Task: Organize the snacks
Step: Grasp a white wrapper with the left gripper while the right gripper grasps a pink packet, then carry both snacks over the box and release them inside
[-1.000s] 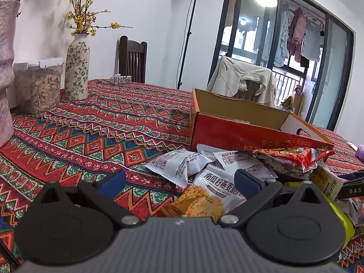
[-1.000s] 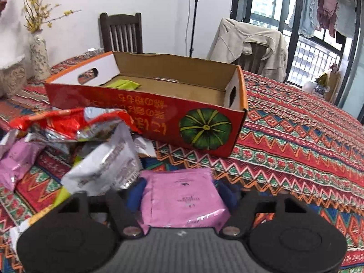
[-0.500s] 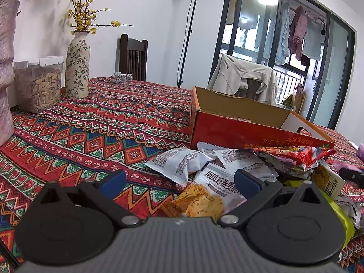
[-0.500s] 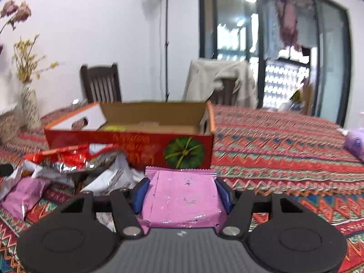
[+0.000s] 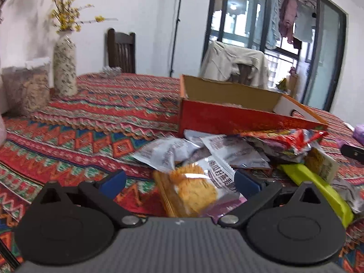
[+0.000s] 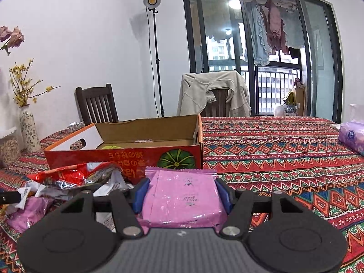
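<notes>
The right gripper (image 6: 181,192) is seen clamped on a pink snack packet (image 6: 180,199), its blue pads pressed against the packet's two side edges, and the packet is held level above the patterned tablecloth (image 6: 284,159). The left gripper (image 5: 180,180) is shown spread wide, with an orange cracker packet (image 5: 188,191) lying between its fingers but gripped by neither.

Most of the table is covered by the cloth, and a broad stretch of it is left bare to the right of the red cardboard box (image 6: 127,157) in the right wrist view, bounded at the far right edge by a purple tissue pack (image 6: 351,136). The box is open-topped (a pumpkin is printed on its near wall), and a yellow-green item (image 6: 109,146) is lying on its floor. More bare cloth is seen to the left of the box in the left wrist view, up to a flowered vase (image 5: 64,68) and a clear container (image 5: 26,88) near the wall.

The snack pile (image 5: 238,152) is heaped against the box's near wall: a crumpled red bag (image 5: 284,137) on top, white packets (image 5: 163,152) just beside it, a yellow-green packet (image 5: 314,184) at the pile's right edge.
</notes>
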Motion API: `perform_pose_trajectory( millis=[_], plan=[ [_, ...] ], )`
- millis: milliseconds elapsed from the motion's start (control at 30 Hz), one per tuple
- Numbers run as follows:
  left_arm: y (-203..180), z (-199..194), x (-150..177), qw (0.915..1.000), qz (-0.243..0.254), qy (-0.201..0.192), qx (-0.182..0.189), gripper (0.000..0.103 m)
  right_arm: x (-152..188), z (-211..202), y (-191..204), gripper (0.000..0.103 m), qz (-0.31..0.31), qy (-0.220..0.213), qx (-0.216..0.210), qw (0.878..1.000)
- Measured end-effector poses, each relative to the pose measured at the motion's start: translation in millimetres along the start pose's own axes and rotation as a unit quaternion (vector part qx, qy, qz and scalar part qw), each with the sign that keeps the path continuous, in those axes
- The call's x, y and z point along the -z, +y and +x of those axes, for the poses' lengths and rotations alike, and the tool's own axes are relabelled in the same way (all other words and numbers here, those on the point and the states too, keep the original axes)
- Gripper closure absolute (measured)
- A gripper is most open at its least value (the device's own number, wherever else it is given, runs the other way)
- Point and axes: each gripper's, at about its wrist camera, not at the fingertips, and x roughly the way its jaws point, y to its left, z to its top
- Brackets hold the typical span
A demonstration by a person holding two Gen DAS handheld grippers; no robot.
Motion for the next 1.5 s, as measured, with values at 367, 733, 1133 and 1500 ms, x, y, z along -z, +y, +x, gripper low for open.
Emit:
perform_pose_trajectory(
  millis=[367, 733, 1133, 1500],
  plan=[
    [-8.7, 3.4, -2.4, 0.9996, -0.004, 0.018, 0.023, 0.000, 1.3, 2.2, -0.1, 0.042, 0.005, 0.001, 0.000, 1.000],
    [4.7, 16.0, -1.0, 0.9963, -0.063, 0.056, 0.017, 0.018, 2.0, 3.2, -0.5, 0.042, 0.008, 0.000, 0.001, 1.000],
    [5.8, -1.2, -4.4, 0.9983, -0.048, 0.023, 0.026, 0.084, 2.1, 3.8, -0.5, 0.042, 0.009, 0.000, 0.000, 1.000],
    [-2.9, -20.0, -19.8, 0.9992, -0.021, -0.024, 0.026, 0.084, 3.4, -0.5, -1.6, 0.042, 0.011, -0.011, -0.001, 1.000]
  ],
)
